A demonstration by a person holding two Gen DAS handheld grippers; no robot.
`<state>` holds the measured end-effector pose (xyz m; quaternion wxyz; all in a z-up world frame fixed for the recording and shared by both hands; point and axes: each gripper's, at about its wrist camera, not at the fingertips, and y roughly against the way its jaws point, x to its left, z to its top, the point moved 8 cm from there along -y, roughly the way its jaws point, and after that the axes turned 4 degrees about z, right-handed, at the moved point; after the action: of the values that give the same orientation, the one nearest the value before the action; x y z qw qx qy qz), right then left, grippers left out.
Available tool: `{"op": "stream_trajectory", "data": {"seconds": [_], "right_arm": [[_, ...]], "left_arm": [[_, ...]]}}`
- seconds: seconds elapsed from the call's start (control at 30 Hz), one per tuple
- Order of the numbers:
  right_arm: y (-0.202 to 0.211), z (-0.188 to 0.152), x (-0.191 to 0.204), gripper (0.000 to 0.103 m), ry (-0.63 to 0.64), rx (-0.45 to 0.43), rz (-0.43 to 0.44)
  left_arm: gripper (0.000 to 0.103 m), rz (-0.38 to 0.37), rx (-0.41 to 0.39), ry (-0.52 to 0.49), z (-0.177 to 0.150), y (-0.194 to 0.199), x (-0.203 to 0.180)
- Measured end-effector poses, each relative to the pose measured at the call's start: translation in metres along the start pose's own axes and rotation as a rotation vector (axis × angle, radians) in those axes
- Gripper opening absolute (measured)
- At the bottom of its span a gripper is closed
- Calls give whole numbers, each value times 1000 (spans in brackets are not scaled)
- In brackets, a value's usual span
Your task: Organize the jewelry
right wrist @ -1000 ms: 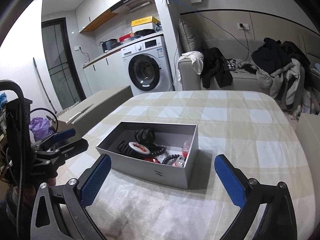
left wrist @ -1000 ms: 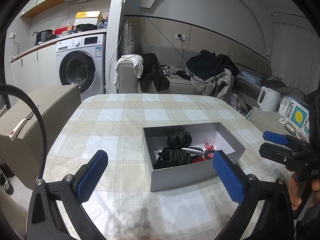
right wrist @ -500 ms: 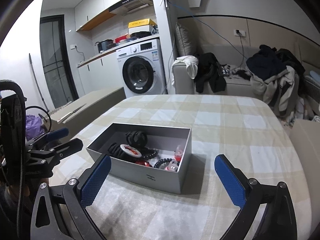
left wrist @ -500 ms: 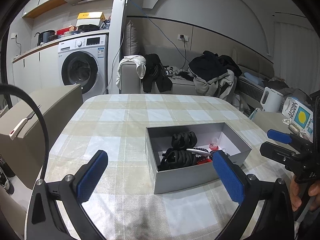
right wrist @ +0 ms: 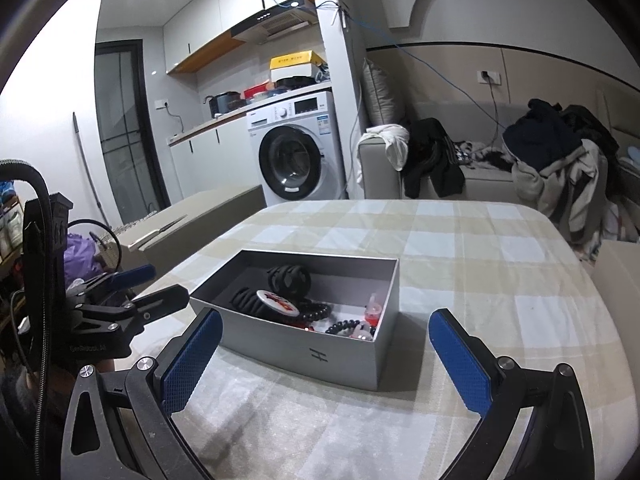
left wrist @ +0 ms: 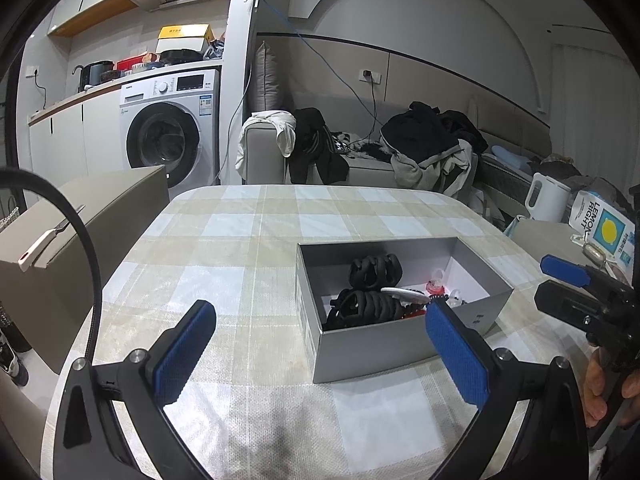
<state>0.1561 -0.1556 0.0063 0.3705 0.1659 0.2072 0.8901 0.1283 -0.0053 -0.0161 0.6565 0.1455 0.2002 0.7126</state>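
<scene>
**Both tools pulling back from the filled box**

The open grey cardboard box (left wrist: 404, 336), holding black hair claws (left wrist: 374, 270), dark bead bracelets (right wrist: 346, 325) and a round badge (right wrist: 278, 301), is sitting mid-desk (left wrist: 240, 240) on the checked cloth. Over the last second it is shrinking in both views: left tool (left wrist: 320, 356) and right tool (right wrist: 326, 360) are retreating, jaws spread and empty, suggesting packing is finishing.

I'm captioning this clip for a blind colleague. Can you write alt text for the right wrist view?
An open grey box of hair clips and bead bracelets sits on a checked tablecloth, between the wide-open blue-padded fingers of the right gripper. The left gripper hovers open at the left; a washing machine and clothes-strewn sofa stand behind.
</scene>
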Motion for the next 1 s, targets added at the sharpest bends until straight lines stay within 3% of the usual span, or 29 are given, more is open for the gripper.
{"op": "stream_trajectory", "data": {"seconds": [0.5, 1.0], "right_arm": [[15, 0, 1, 103, 18, -93, -43], [16, 3, 11, 103, 87, -127, -70]], "left_arm": [[102, 1, -37, -4, 1, 5, -3], [102, 5, -47, -26, 1, 7, -8]]}}
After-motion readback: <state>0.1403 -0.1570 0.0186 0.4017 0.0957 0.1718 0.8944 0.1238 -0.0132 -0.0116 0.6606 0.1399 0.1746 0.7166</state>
